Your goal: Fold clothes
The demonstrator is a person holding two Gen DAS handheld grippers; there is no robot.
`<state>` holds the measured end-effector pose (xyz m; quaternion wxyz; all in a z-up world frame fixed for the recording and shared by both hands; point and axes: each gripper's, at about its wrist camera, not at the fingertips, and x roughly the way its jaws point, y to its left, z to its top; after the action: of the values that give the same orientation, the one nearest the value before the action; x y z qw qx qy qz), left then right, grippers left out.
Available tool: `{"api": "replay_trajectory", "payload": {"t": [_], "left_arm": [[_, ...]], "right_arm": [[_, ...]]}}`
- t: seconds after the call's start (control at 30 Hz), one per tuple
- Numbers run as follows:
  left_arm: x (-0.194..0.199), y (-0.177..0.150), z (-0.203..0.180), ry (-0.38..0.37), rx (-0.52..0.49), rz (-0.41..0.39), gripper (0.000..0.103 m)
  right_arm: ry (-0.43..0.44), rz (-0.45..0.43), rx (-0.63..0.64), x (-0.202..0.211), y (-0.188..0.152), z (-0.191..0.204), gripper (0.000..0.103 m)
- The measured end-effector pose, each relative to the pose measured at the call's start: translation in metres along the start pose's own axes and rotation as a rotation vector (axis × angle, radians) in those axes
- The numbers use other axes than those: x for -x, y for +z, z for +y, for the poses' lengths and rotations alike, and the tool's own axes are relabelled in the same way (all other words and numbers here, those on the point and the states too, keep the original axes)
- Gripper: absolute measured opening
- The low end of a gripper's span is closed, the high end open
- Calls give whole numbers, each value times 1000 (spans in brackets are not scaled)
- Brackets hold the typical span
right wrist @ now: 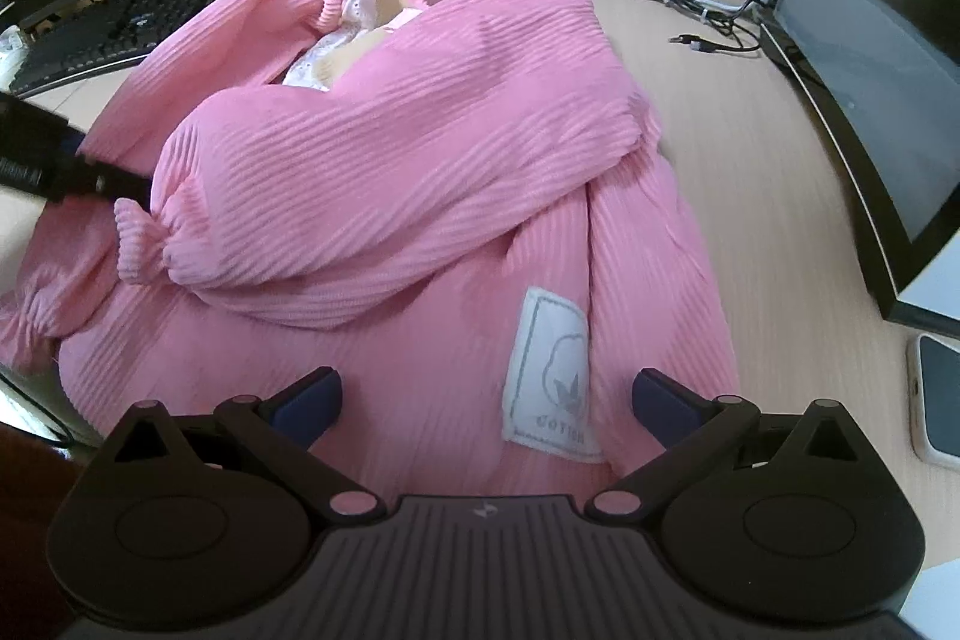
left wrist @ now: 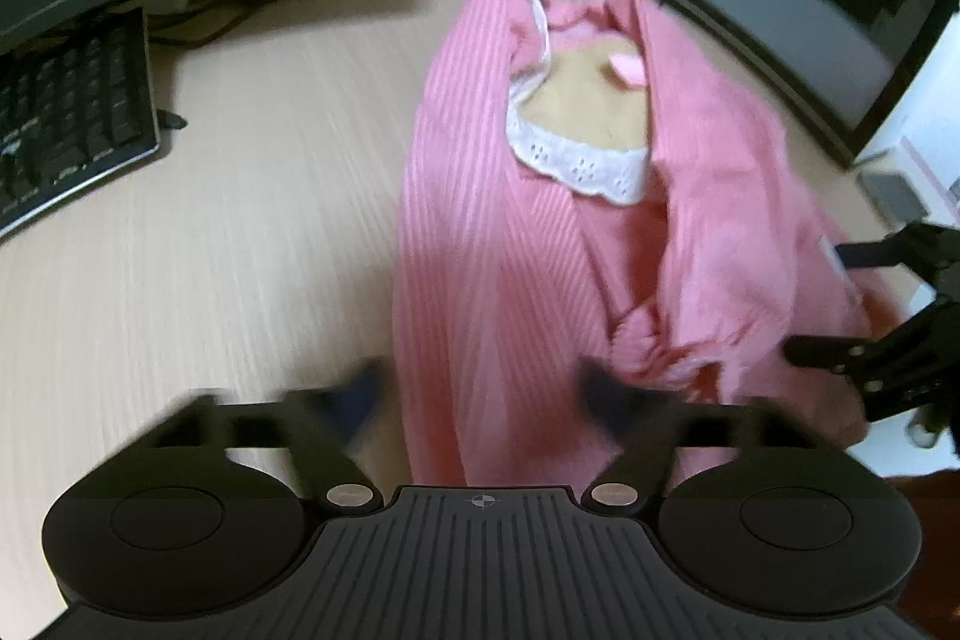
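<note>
Pink ribbed garment (right wrist: 420, 172) bunched on table (left wrist: 240, 220), sleeve folded across; left claw (left wrist: 480, 388) and right claw (right wrist: 486, 400) both spread, gripping nothing.

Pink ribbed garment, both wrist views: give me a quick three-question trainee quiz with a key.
1. True or false: the right gripper is shut on the pink ribbed garment.
2. Which lies on the wooden desk right of the garment? A) white-cased phone B) mug C) scissors
3. Fill in: the white sewn label sits between the right gripper's ____ fingers.

Key: 1 false, its jaws stand apart with nothing pinched; 2 A; 3 open.
</note>
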<state>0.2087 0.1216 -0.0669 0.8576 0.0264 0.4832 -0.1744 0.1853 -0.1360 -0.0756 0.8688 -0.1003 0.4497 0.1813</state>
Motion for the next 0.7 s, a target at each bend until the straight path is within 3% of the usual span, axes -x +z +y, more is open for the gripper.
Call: {"api": "replay_trajectory", "payload": {"t": [0.03,0.1,0.23,0.37,0.5,0.57,0.67,0.7], "left_arm": [[2,3,4,12,0,-9,48],[8,12,14,46,7,-42,26],[20,30,36,112,22,-107,12],[43,60,92,227,127,-206,8],[55,78,136,337,203,-262,7],[58,83,154,375,256,-280,7],[66,79,169,328,343,-312,13],[68,75,166,276,355,-321,22]], "right_arm": [[-4,-3,-1,1,0,1,103],[-11,-12,-1,2,-1,2,103],[-16,-90,47,22,1,8,103],[38,-189,149,41,17,20,103],[117,-166,340,30,32,49,103],[112,-145,480,18,30,66,103],[87,-122,658,1,24,85,100],[84,-127,659,-1,28,85,100]]}}
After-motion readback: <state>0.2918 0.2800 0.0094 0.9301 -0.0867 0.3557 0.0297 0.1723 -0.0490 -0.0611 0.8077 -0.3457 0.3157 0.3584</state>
